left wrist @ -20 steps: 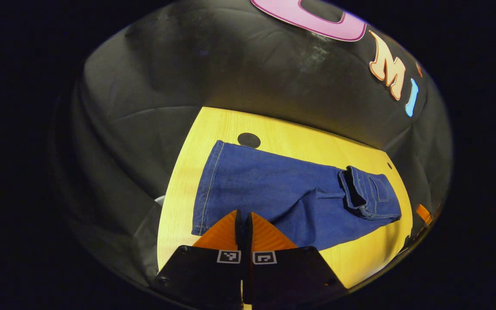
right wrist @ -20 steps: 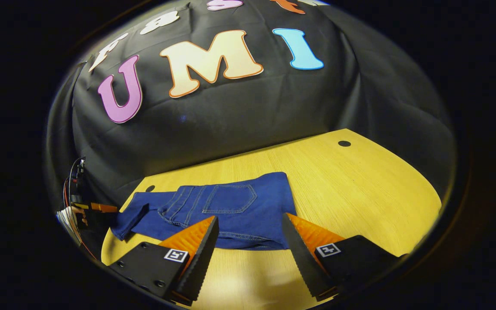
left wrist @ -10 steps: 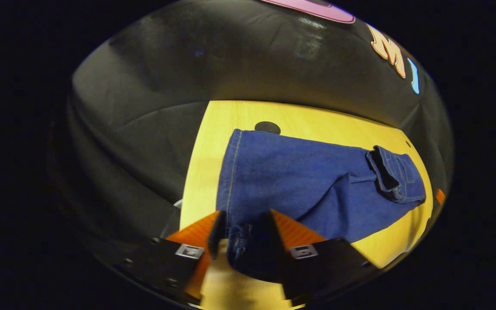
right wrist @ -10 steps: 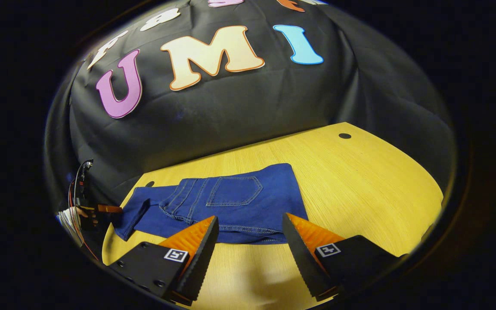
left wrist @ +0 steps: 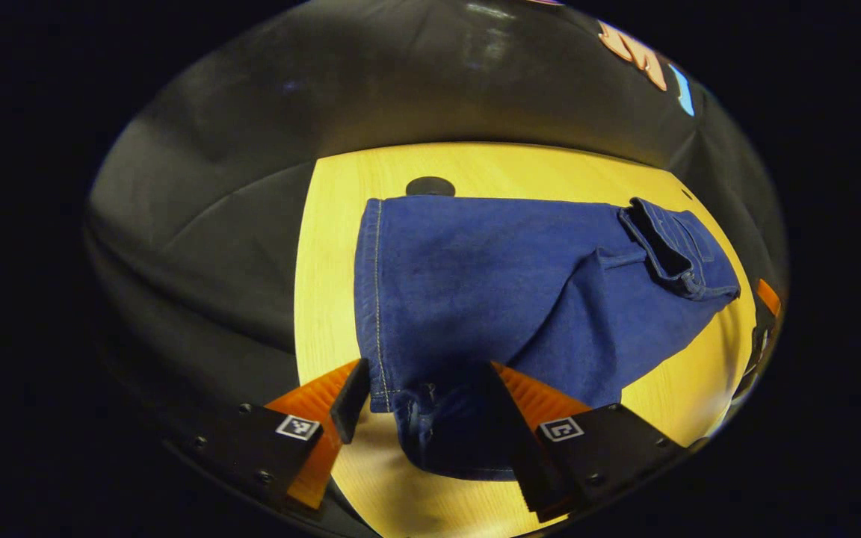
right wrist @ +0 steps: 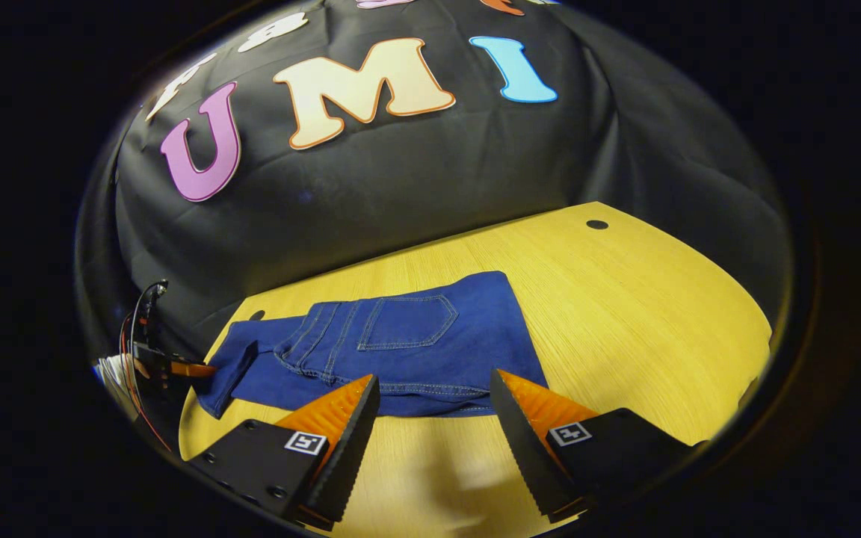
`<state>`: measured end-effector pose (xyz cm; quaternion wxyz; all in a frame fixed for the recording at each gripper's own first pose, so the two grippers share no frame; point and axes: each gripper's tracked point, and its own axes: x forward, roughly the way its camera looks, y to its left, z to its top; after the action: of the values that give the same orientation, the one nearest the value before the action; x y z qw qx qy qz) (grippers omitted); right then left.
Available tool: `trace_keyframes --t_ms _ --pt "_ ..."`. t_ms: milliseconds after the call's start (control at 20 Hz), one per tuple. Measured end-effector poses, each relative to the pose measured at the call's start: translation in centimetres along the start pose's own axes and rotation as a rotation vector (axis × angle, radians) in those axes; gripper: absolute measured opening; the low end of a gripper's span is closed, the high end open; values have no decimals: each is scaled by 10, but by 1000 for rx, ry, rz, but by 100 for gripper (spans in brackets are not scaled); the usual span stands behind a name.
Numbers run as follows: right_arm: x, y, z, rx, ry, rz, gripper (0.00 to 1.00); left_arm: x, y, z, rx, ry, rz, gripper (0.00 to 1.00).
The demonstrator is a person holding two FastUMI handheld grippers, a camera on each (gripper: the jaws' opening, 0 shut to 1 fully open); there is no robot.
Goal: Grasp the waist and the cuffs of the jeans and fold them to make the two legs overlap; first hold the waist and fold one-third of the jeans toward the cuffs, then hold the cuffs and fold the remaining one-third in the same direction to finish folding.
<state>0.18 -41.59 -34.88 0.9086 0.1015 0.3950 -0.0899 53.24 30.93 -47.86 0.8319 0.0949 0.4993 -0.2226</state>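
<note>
A: Jeans [left wrist: 490,284] lie flat on the yellow table [right wrist: 647,314], long axis running from the cuffs [left wrist: 374,299] at the left gripper [left wrist: 423,403] to the folded waist section [right wrist: 400,336] before the right gripper [right wrist: 434,418].

B: Jaw state?

A: Left: jaws parted, straddling the near cuff corner; cloth sits between them, contact on both fingers unconfirmed. Right: jaws wide apart, holding nothing, just short of the denim edge.

B: Nearer gripper for the cuff fold?

A: Left, judging by position.

B: Obscured items?

A: The cuff corner bunches in shadow beneath the left fingers; the far cuff corner is partly cut off in the right gripper view.
</note>
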Motion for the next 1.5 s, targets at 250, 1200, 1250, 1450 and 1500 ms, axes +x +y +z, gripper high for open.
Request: trace_keyframes --t_ms 250,1200,1250,1450,1500 --pt "3 -5 -6 27 11 -6 92 4 -22 7 -118 -36 -62 8" --pt "-39 -49 34 24 -42 57 92 -99 -144 121 -208 -328 -142 0" --pt "-44 -55 37 25 -46 61 92 -101 -157 129 -195 -329 -146 0" --pt "-55 -82 47 24 -57 66 92 -110 -208 167 -161 -380 -179 0" --pt "-59 -91 50 28 -60 64 92 -111 -224 172 -149 -372 -198 0"
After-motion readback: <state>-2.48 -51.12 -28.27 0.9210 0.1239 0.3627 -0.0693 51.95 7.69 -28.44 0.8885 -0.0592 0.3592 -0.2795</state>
